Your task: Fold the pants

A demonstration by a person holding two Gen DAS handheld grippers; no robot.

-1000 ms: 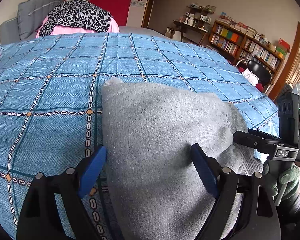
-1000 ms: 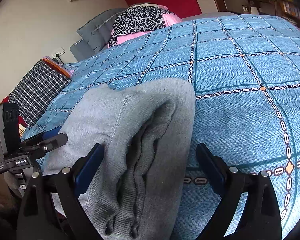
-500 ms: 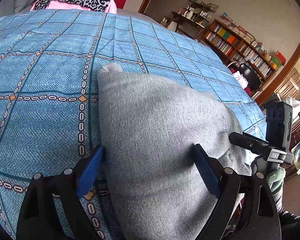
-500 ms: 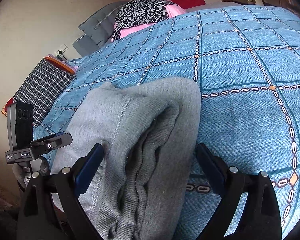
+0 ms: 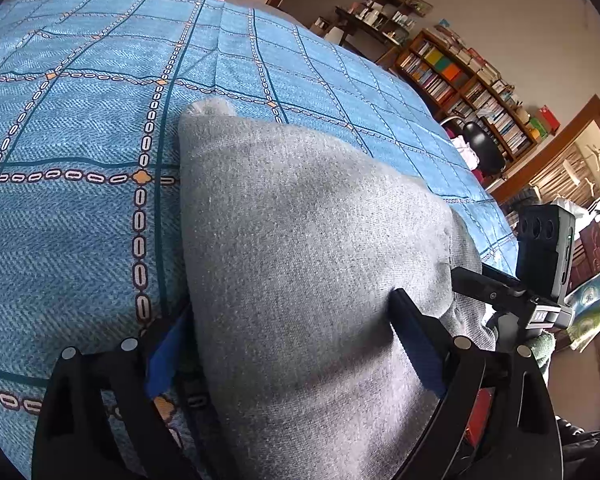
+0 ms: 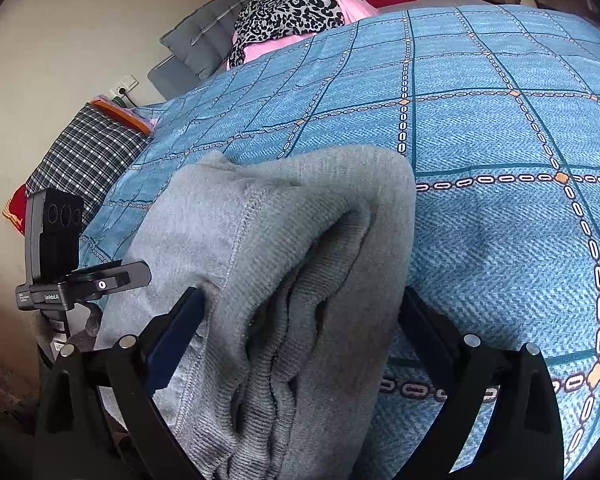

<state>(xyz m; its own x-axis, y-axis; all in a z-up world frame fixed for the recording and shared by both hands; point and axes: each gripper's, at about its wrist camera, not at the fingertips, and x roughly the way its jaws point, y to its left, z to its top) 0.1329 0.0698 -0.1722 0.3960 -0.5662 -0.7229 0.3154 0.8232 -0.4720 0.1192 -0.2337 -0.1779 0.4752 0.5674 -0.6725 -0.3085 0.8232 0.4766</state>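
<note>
The grey pants (image 5: 300,264) lie as a thick folded bundle on the blue patterned bedspread (image 5: 80,208) of the bed, near its front edge, with the stacked fold layers exposed toward the right wrist camera.

The step in hand is judged to be the release after a late fold. The left gripper (image 5: 292,344) straddles the bundle and its jaws are opening, with the cloth between them but not seen to be pinched. The right gripper (image 6: 300,332) also straddles the bundle, its jaws set wide apart at either flank (no pressing on the cloth can be made out).

The next move is judged to call for both grippers to be drawn back clear of the fabric without dragging the top layer, after which the bundle may be squared or smoothed.

No container is seen in either view; the pants are held in nothing.
</note>
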